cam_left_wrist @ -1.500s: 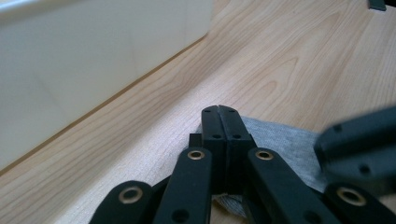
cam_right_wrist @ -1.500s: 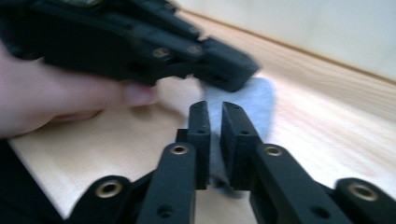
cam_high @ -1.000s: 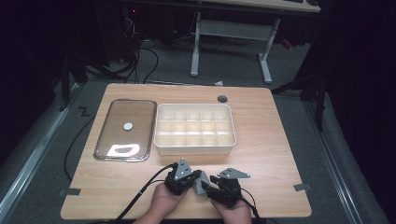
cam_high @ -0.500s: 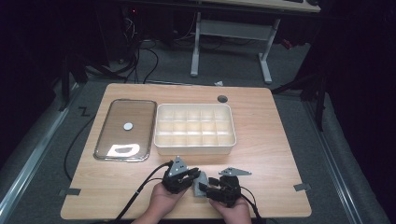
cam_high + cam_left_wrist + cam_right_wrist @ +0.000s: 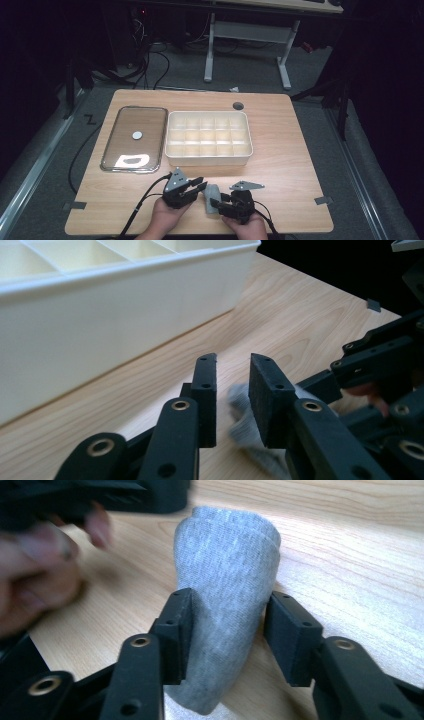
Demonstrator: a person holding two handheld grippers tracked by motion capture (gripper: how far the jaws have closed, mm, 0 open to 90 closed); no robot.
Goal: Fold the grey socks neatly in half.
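A grey rolled cloth [image 5: 210, 195] lies near the table's front edge between my two grippers. In the right gripper view the roll [image 5: 230, 555] stands between the jaws, and my right gripper [image 5: 227, 605] is shut on its lower part. In the high view that gripper [image 5: 215, 204] points left at the roll. My left gripper [image 5: 200, 186] sits just left of the cloth. Its jaws [image 5: 233, 365] are open a little with nothing between them, and the cloth [image 5: 242, 425] shows low behind its right jaw.
A white compartment tray [image 5: 207, 159] stands mid-table, close ahead of the left gripper [image 5: 100, 315]. A clear lid with a metal rim [image 5: 134, 137] lies to its left. A round hole [image 5: 238, 105] is at the back. Cables trail off the front edge.
The left gripper has shifted slightly left, off the cloth, which now shows between the grippers. The right gripper has barely moved.
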